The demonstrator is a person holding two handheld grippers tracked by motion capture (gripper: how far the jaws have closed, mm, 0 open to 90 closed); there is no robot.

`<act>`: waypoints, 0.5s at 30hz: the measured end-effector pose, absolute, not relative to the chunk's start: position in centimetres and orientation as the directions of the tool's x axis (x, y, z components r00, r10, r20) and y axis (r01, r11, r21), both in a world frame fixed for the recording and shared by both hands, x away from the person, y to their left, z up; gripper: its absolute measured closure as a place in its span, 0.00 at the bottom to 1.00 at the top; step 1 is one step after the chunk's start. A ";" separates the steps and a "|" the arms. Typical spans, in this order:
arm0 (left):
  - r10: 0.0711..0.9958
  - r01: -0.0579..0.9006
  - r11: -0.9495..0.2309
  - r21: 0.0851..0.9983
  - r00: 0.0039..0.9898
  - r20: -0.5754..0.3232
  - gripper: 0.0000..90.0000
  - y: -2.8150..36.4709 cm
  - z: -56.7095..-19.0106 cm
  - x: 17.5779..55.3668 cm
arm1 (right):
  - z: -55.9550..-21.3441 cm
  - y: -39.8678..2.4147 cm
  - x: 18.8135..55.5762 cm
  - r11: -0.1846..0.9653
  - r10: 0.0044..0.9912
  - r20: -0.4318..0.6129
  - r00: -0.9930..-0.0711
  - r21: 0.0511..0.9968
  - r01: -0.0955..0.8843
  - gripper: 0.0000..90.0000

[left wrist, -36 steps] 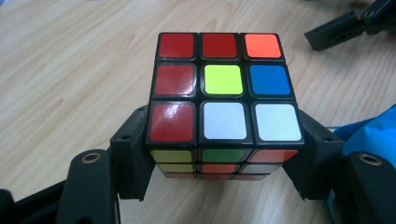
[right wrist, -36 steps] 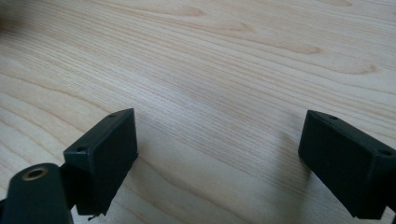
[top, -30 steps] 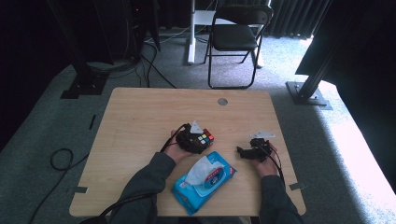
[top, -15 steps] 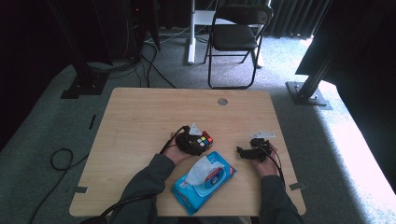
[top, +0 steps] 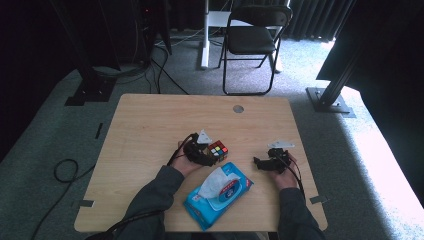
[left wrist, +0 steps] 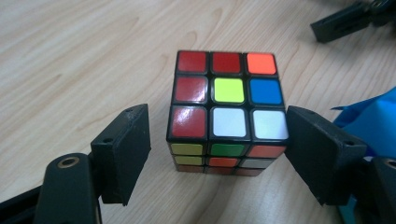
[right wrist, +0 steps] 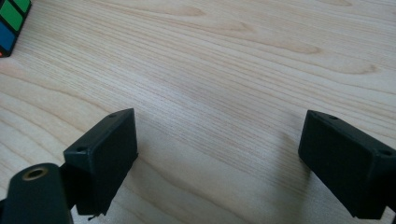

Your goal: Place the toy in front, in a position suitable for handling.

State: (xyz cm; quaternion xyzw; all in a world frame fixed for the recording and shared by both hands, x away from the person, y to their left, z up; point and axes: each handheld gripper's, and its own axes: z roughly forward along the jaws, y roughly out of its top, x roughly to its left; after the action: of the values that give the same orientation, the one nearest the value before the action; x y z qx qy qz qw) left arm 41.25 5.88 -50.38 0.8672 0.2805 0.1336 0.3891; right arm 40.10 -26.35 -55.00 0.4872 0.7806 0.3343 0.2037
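Two grippers rest low on the wooden table [top: 150,130], one in each of the person's hands. In the high view the left gripper [top: 209,155] sits near the table's middle, pointing toward about three o'clock, with the puzzle cube [top: 218,149] at its tip. The left gripper view shows the cube [left wrist: 227,112] standing flat on the wood between the two black jaws. Its jaws have just been opening: a clear gap shows on the left side, while the right jaw sits just beside the cube's edge, and whether it touches I cannot tell. The cube's top face shows red, yellow, blue, orange and white squares.

At about five o'clock from the cube lies a blue pack of wipes [top: 219,194], white sheet poking from its lid; its blue corner [left wrist: 369,121] shows in the left gripper view too.

Well apart at three o'clock, the right gripper [top: 256,162] points toward nine o'clock, back at the cube. Its jaws stand wide over bare wood, nothing between them, with a corner of the cube [right wrist: 13,21] at the top left of its own view.
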 end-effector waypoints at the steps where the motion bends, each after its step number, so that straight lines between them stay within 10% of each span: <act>1: 0.592 0.377 -0.537 0.755 0.806 0.019 0.27 6.0 -50.1 41.0 | -55.0 -26.3 40.1 0.302 0.897 0.008 -0.442 0.720 0.624 0.13; 15: 0.591 0.389 -0.501 0.773 0.806 -0.022 0.36 7.5 -48.4 39.2 | -55.0 -26.3 40.1 0.301 0.897 0.008 -0.442 0.721 0.624 0.13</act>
State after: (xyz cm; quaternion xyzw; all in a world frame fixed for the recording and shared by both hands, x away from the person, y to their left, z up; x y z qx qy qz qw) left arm 39.23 7.48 -48.41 0.8576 0.2859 0.1235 0.4094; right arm 40.10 -26.35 -55.00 0.4872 0.7805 0.3345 0.2037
